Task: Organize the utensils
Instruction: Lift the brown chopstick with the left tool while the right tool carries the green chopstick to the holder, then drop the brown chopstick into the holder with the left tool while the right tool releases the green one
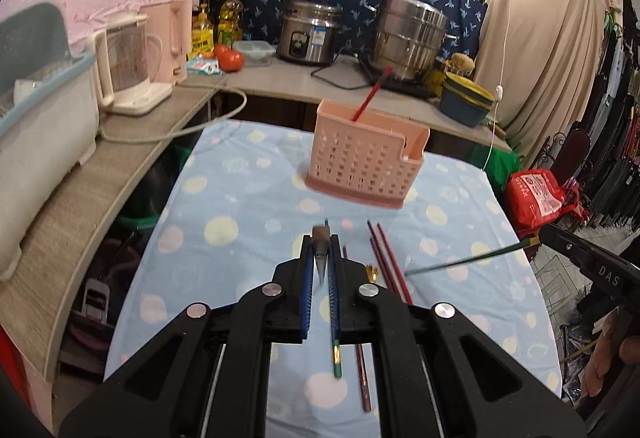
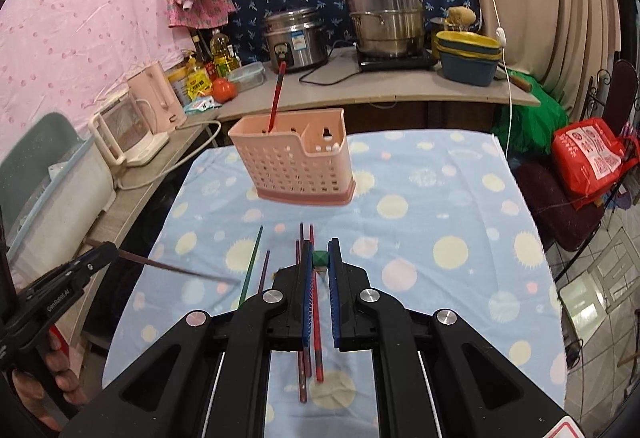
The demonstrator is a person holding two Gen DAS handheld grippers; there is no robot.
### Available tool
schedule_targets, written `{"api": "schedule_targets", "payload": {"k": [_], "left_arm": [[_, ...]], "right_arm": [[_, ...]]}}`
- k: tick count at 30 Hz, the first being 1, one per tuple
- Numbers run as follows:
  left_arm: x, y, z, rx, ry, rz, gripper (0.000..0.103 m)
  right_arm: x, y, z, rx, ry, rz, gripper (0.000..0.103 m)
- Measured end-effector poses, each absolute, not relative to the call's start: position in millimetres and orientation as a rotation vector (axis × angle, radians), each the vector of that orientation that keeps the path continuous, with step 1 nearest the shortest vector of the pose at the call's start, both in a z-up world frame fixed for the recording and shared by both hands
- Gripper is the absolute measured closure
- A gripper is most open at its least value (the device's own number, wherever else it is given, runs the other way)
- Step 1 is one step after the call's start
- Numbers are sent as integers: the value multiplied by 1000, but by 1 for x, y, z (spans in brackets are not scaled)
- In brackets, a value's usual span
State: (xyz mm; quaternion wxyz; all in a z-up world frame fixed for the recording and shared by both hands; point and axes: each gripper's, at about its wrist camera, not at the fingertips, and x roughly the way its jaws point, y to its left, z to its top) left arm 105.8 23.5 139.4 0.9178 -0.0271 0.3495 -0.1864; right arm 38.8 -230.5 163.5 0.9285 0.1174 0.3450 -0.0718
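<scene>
Left tool (image 1: 322, 238) clamped on brown chopstick (image 2: 176, 268); right tool (image 2: 320, 250) clamped on green chopstick (image 1: 464, 262). Both sticks held at blunt end, tips free in air. Pink holder (image 2: 292, 162) upright on desk (image 2: 460, 198), one red chopstick (image 2: 276, 98) already inside. Loose chopsticks (image 2: 306, 318) lie near front edge. Sticks light, stiff, slick, prone to pivot; grip near thick end. Open room above holder; cloth edges close beside it.

We see open cloth on the table (image 2: 460, 198) to the right of the pink caddy (image 2: 296, 162), wide enough for a gripper. In front of it loose chopsticks (image 1: 390, 258) clutter the middle. Along the left the counter (image 1: 80, 198) crowds in with a kettle (image 1: 128, 66) and dish rack (image 1: 44, 126).
</scene>
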Motion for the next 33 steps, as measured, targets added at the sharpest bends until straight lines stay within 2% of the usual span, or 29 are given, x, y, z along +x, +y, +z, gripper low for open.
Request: {"api": "schedule_targets", "payload": {"k": [13, 24, 28, 33], "left_arm": [[172, 3, 220, -64, 564, -402, 96], [241, -30, 297, -94, 395, -417, 96], [268, -44, 299, -91, 374, -417, 96], [299, -56, 267, -90, 429, -413, 96]], "right_arm": [[94, -253, 225, 225, 576, -157, 96], [175, -276, 287, 245, 440, -161, 96], [206, -283, 289, 271, 423, -157, 96], [240, -285, 264, 280, 466, -151, 96]]}}
